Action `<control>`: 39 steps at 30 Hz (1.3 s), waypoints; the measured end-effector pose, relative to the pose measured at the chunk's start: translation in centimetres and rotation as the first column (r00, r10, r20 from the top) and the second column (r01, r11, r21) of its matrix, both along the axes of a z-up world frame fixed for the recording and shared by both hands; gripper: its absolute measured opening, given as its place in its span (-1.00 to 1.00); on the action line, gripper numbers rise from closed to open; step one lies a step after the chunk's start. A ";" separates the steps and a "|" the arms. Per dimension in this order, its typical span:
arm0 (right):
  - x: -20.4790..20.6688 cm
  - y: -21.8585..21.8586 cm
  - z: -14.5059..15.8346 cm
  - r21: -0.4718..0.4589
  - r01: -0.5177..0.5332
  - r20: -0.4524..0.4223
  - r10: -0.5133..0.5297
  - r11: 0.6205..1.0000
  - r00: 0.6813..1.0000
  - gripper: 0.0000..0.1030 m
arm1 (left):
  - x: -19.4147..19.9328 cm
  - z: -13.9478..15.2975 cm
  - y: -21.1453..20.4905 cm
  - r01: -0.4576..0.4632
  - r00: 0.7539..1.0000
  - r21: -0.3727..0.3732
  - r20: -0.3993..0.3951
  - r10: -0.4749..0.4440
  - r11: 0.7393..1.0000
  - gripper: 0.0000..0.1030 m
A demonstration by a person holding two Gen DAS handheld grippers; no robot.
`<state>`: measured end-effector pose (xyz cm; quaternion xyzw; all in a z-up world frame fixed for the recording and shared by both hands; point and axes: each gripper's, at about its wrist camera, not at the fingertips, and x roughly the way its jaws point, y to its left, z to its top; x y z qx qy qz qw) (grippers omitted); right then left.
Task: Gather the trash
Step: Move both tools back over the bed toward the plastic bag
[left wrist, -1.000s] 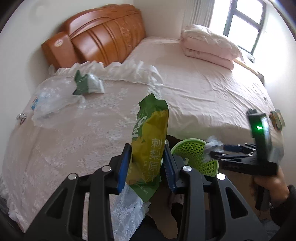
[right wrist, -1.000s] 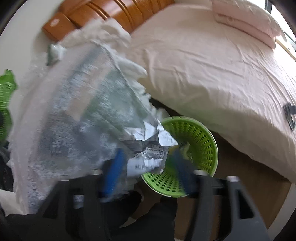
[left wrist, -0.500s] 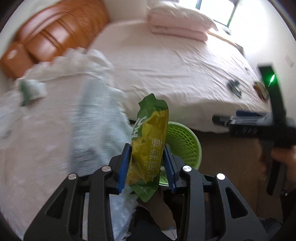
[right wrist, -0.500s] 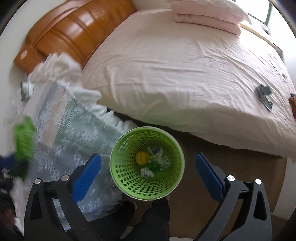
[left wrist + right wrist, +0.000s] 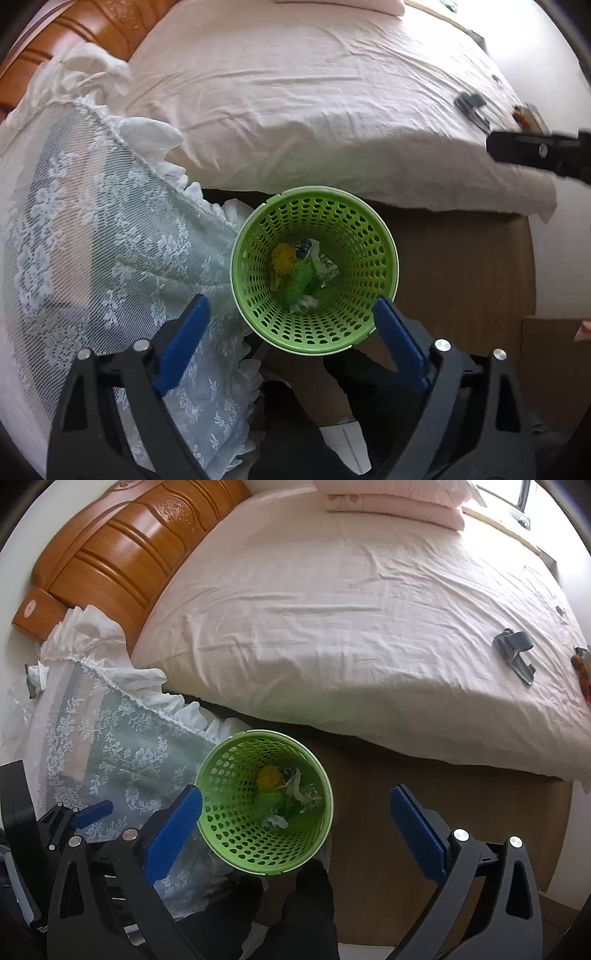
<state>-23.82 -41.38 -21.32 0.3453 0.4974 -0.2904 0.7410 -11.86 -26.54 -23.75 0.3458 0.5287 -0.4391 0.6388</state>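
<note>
The left wrist view is taken from above the basket [image 5: 314, 269], aimed steeply down past the spread fingers of the left hand-held gripper [image 5: 291, 332], so the basket is seen close and nearly straight into its mouth. The right wrist view is taken from a little farther to the right, tilted less steeply across the bed [image 5: 369, 609] toward the headboard [image 5: 110, 554], with the basket set lower left between its own fingers. The basket, the lace cloth [image 5: 92, 240] and the bed are shared by both views, and the left hand-held gripper is caught at the lower left edge of the right view.
</note>
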 end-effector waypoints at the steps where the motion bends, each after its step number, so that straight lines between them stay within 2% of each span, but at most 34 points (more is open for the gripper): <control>1: 0.2 0.1 0.1 -0.001 -0.007 0.005 0.007 1.000 1.000 0.95 | 0.2 0.3 0.1 -0.013 1.000 -0.007 0.001 0.013 1.000 0.71; 5: 1.8 0.5 1.5 -0.014 -0.048 0.047 0.049 0.999 0.998 0.95 | 1.9 3.2 1.1 -0.088 0.994 -0.052 0.058 0.091 0.995 0.72; 8: 3.4 1.3 3.3 -0.025 -0.092 0.104 0.095 0.995 0.990 0.95 | 4.1 7.0 3.4 -0.180 0.975 -0.128 0.111 0.194 0.975 0.74; 11: 5.9 2.9 6.0 -0.064 -0.168 0.167 0.176 0.984 0.970 0.95 | 6.6 10.8 7.0 -0.284 0.934 -0.213 0.158 0.320 0.935 0.82; 12: 6.8 3.5 6.9 -0.078 -0.194 0.184 0.206 0.978 0.961 0.95 | 7.5 12.0 8.7 -0.318 0.914 -0.237 0.182 0.363 0.918 0.84; 17: 12.2 7.9 10.3 -0.146 -0.334 0.255 0.362 0.931 0.897 0.95 | 10.8 15.1 15.6 -0.437 0.822 -0.281 0.262 0.506 0.855 0.85; 23: 17.1 12.8 11.0 -0.152 -0.456 0.276 0.481 0.877 0.832 0.95 | 13.3 16.6 22.4 -0.554 0.724 -0.317 0.272 0.633 0.770 0.85; 27: 19.4 15.3 11.2 -0.156 -0.528 0.270 0.551 0.834 0.790 0.95 | 14.6 16.7 25.1 -0.611 0.674 -0.335 0.255 0.693 0.717 0.85; 31: 21.4 17.2 11.3 -0.169 -0.587 0.259 0.611 0.791 0.748 0.95 | 15.1 16.5 26.8 -0.653 0.644 -0.342 0.219 0.733 0.676 0.85; 33: 22.5 17.7 11.2 -0.181 -0.621 0.247 0.646 0.763 0.722 0.95 | 15.5 16.4 27.3 -0.671 0.633 -0.347 0.193 0.750 0.655 0.85; 36: 25.6 18.4 11.1 -0.237 -0.710 0.194 0.749 0.663 0.634 0.95 | 15.9 16.4 27.8 -0.695 0.617 -0.351 0.157 0.771 0.628 0.85; 39: 30.0 19.5 11.1 -0.329 -0.813 0.073 0.871 0.480 0.485 0.95 | 16.5 16.2 28.1 -0.711 0.604 -0.347 0.145 0.783 0.612 0.85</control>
